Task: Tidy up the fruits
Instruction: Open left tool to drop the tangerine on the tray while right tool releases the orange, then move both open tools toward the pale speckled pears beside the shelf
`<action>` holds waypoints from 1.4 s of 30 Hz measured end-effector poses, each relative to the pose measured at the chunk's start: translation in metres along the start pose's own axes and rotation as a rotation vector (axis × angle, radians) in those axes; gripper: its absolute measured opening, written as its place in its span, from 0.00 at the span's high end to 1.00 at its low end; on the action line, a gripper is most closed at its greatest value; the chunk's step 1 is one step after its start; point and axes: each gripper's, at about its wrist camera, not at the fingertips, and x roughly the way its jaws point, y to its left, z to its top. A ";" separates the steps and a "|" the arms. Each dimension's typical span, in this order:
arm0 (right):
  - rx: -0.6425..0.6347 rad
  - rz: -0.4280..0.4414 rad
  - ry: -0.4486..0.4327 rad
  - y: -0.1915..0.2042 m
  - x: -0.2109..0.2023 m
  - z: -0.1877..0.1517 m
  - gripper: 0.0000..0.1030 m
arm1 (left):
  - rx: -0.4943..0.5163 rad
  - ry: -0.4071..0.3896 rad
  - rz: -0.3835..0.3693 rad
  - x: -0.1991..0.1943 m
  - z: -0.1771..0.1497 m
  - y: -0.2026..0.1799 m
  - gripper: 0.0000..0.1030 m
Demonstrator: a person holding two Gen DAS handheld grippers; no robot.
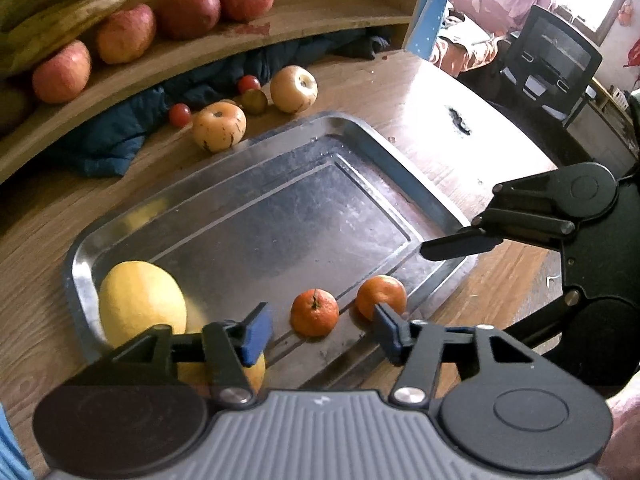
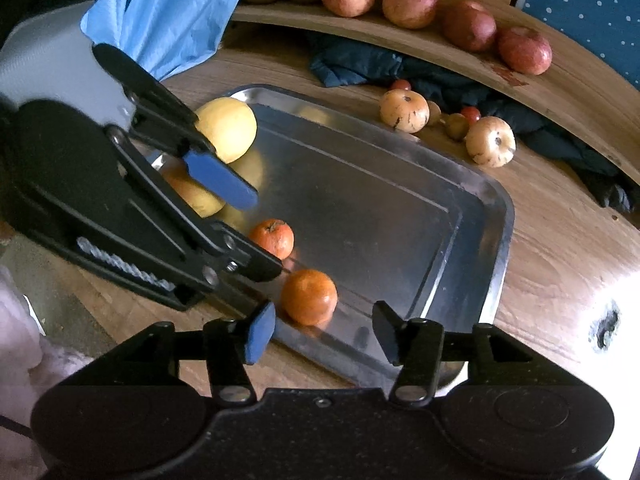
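A steel tray [image 1: 280,200] lies on the wooden table. Along its near edge rest two tangerines. My left gripper [image 1: 322,332] stands open around the left tangerine [image 1: 315,312], its blue pads clear of the skin. The second tangerine [image 1: 382,294] sits just behind the right finger. In the right wrist view, my right gripper [image 2: 323,336] is open with that second tangerine [image 2: 309,296] just beyond its fingertips, untouched. The left gripper [image 2: 255,235] straddles the other tangerine [image 2: 276,238]. Two yellow fruits [image 1: 142,300] lie at the tray's left end.
A curved wooden shelf [image 1: 280,28] at the back holds red apples [image 1: 188,12] and bananas [image 1: 60,4]. Two pale round fruits [image 1: 219,126], small tomatoes [image 1: 179,115] and a dark blue cloth [image 1: 120,140] lie beyond the tray. An office chair [image 1: 552,56] stands far right.
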 end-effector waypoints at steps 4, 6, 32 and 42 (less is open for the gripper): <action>0.012 0.001 -0.013 0.001 -0.009 -0.007 0.35 | -0.015 -0.020 -0.005 -0.011 -0.005 -0.001 0.31; 0.017 0.003 -0.019 0.001 -0.013 -0.009 0.29 | -0.016 -0.030 -0.015 -0.017 -0.008 -0.004 0.23; -0.008 0.032 -0.085 0.007 -0.039 -0.022 0.01 | -0.155 -0.024 0.303 -0.068 -0.066 -0.004 0.00; -0.017 0.013 -0.101 0.003 -0.037 -0.013 0.01 | -0.202 -0.003 0.381 -0.073 -0.062 0.014 0.00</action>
